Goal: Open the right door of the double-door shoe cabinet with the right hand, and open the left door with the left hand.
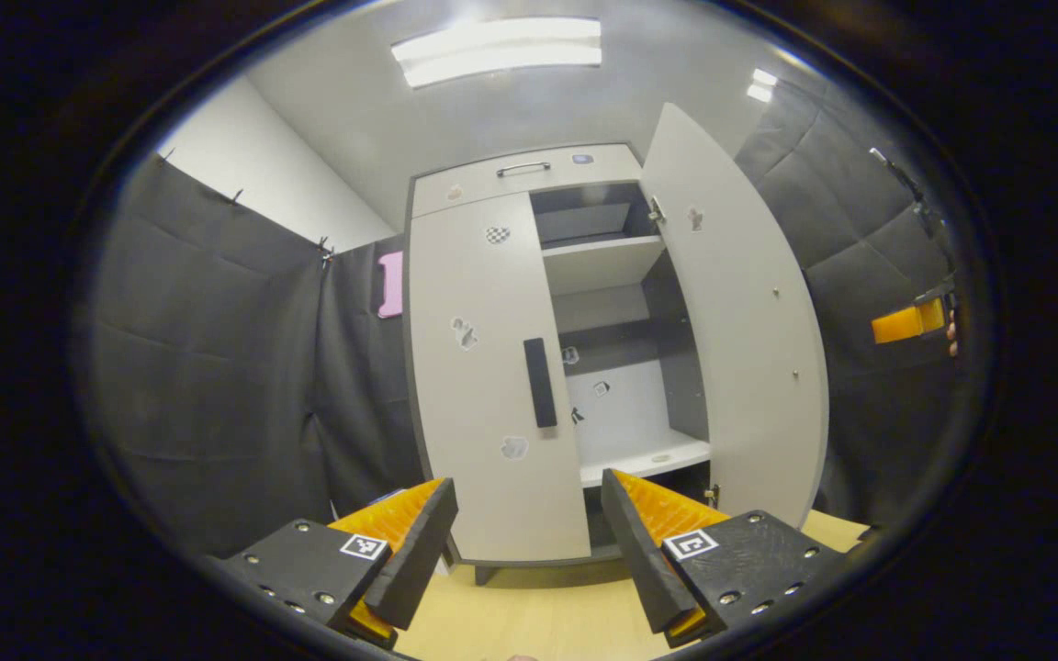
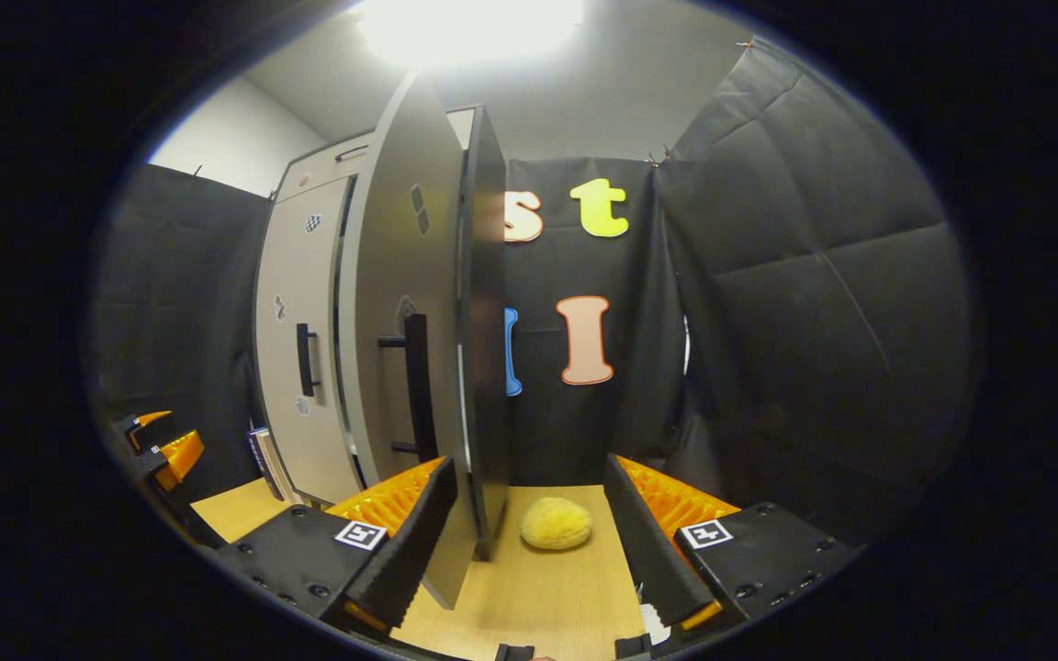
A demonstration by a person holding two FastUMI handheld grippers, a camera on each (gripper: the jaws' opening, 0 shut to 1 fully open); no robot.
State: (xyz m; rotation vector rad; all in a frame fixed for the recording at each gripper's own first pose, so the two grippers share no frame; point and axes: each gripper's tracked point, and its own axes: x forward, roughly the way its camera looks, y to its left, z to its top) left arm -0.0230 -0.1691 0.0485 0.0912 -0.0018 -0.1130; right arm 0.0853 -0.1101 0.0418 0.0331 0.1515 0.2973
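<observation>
**One door open, one shut**

Your shoe cabinet (image 1: 529, 174) stands upright — pale grey. Its right door (image 1: 731, 321) is swung wide, baring white shelves; the left door (image 1: 483, 367) is shut, its black handle (image 1: 540, 382) vertical.

Both grippers spread, holding nothing

The left gripper (image 1: 529, 542) faces the cabinet (image 1: 492, 367) front, fingers wide apart and clear of it. The right gripper (image 2: 529, 542) hangs at the cabinet's right side, fingers apart and gripping nothing.
</observation>
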